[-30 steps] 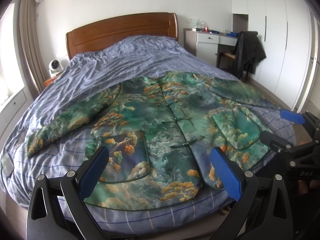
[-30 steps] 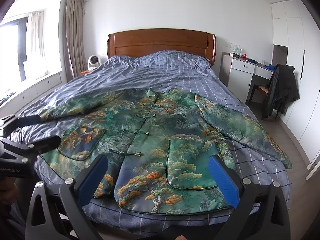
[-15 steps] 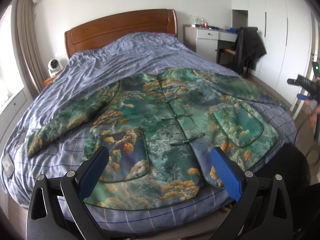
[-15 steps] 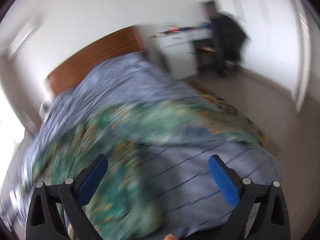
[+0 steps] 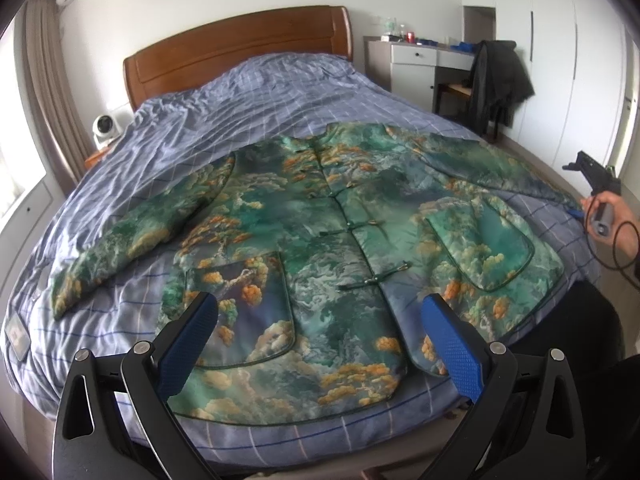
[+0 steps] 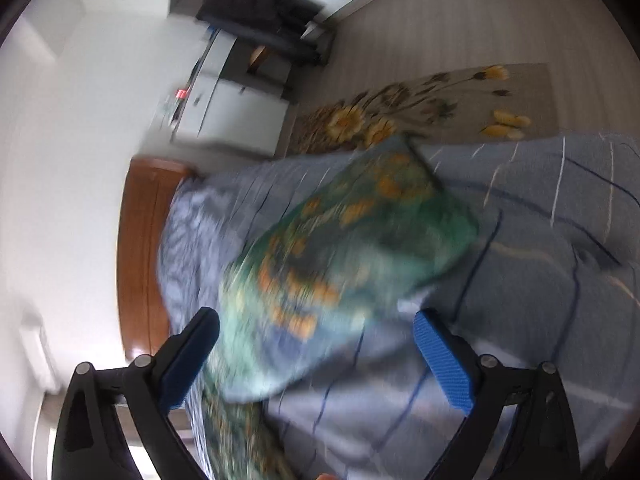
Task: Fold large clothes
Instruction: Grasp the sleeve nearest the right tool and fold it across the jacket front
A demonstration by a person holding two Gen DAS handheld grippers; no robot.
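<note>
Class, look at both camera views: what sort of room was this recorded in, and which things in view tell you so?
A home bedroom, most likely. A large bed with a wooden headboard fills the view, a patterned jacket spread flat on its checked cover. A white desk and tall white wardrobes line the far wall.

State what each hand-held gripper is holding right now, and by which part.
Nothing. The left hand-held gripper is open above the jacket hem. The right hand-held gripper is open beside the sleeve end, not gripping it.
</note>
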